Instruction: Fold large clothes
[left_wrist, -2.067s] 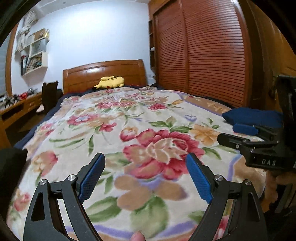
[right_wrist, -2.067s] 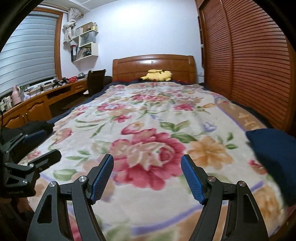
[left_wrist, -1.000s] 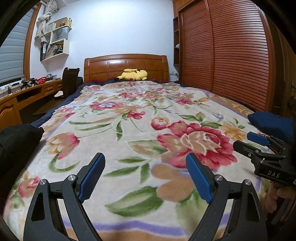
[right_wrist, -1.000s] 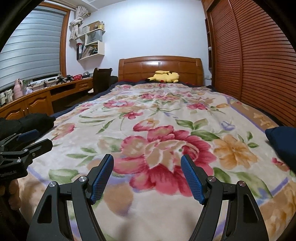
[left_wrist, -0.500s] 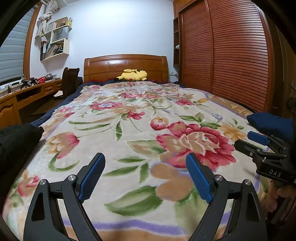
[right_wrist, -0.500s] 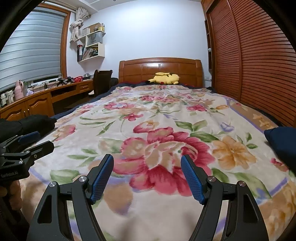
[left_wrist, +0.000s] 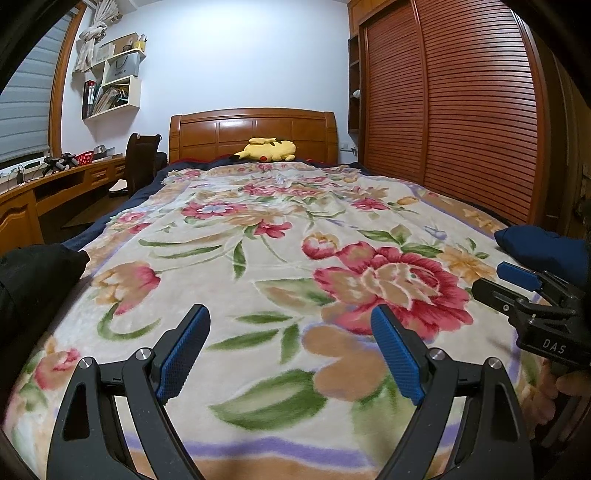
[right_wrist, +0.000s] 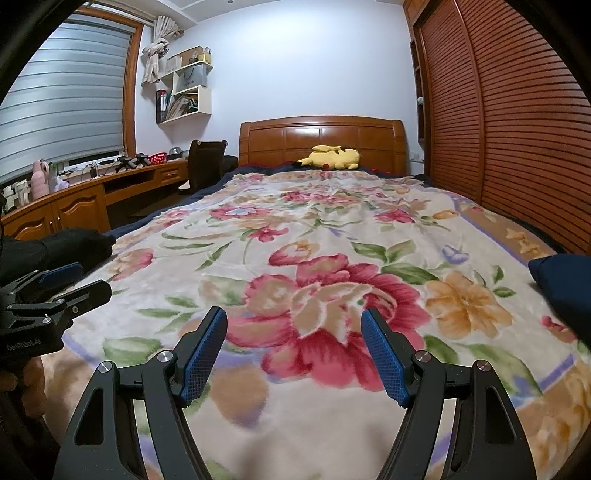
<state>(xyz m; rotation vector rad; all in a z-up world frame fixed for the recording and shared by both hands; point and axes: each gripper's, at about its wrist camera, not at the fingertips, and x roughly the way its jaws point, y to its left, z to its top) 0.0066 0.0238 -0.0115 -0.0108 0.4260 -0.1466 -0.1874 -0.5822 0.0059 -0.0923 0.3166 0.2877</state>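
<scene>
Both grippers, left (left_wrist: 290, 352) and right (right_wrist: 293, 354), are hovering over the floral bed (left_wrist: 295, 236) with fingers spread wide and gripping nothing. The black garment (left_wrist: 33, 273) is lying at the bed's left edge, the navy one (right_wrist: 561, 284) at its right. Risk: fingers pinching the bed cover together with the cloth.

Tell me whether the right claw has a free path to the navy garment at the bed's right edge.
Probably yes. The right claw is open and empty, and only bare blanket lies between it and the navy garment; nothing blocks that side.
</scene>
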